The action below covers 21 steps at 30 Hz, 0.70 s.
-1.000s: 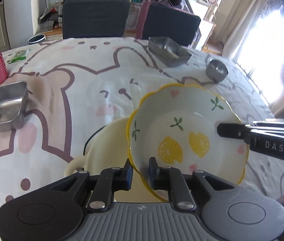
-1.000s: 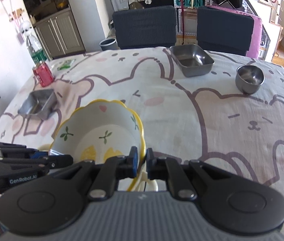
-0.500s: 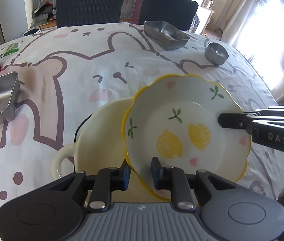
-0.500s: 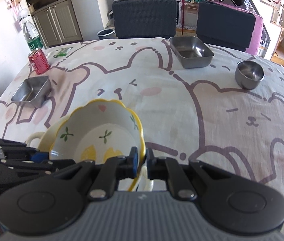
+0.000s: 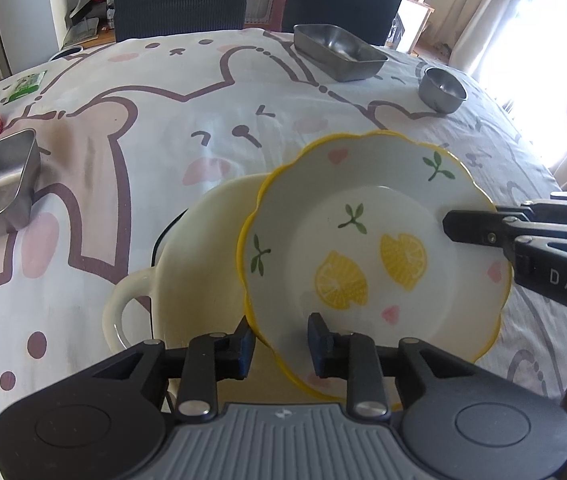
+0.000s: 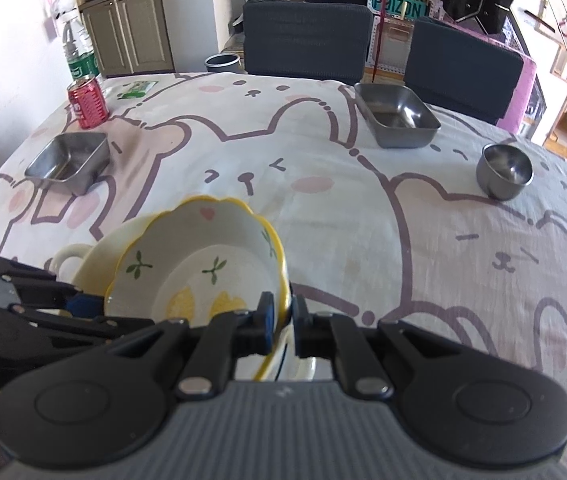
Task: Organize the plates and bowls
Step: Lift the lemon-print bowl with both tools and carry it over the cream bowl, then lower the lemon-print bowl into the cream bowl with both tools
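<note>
Red drink can stands at the table's far left corner. Green-labelled plastic bottle behind it. Green packet beside. Two dark chairs beyond the cartoon-bear tablecloth.

**Hand-held tools: construction and markings**

Left tool: grey ribbed housing, two black round-capped arms, silver screws at the linkages, blue pads on black fingers. Right tool: same build, and in the left wrist view its black side bears white letters "DAS".
</note>
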Available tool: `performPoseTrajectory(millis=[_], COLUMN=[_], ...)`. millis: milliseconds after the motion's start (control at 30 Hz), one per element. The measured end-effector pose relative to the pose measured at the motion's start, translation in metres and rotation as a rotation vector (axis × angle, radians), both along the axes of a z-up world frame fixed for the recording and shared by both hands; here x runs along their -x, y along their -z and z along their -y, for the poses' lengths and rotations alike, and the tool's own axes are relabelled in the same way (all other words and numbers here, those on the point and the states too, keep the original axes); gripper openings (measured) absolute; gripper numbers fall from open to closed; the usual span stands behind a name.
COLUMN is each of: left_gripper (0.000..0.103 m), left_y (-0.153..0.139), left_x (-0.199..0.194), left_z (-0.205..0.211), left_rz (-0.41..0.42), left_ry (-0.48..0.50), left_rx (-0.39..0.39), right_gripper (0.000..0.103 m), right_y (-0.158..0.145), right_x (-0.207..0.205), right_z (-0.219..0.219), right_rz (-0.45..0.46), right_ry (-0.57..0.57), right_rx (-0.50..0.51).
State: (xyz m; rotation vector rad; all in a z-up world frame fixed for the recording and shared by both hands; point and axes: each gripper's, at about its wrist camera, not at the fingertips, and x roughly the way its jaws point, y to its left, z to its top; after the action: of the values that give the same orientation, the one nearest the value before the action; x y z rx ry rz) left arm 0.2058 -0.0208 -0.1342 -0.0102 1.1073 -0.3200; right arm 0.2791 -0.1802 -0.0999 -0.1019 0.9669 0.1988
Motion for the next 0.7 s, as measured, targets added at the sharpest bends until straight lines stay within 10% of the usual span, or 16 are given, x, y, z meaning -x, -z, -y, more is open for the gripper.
performPoseTrajectory(millis=[700], left_gripper=[0.031], left_y=[-0.013], left_x=[-0.003], left_z=[-0.016], left_rz=[-0.022], left_ry=[-0.011], left_rx=[0.012], right_gripper=[0.009], right_y=[0.008], right_x=[-0.004], right_z=[-0.006], right_rz=[-0.032], right_ry=[-0.031], right_rx=[-0.001])
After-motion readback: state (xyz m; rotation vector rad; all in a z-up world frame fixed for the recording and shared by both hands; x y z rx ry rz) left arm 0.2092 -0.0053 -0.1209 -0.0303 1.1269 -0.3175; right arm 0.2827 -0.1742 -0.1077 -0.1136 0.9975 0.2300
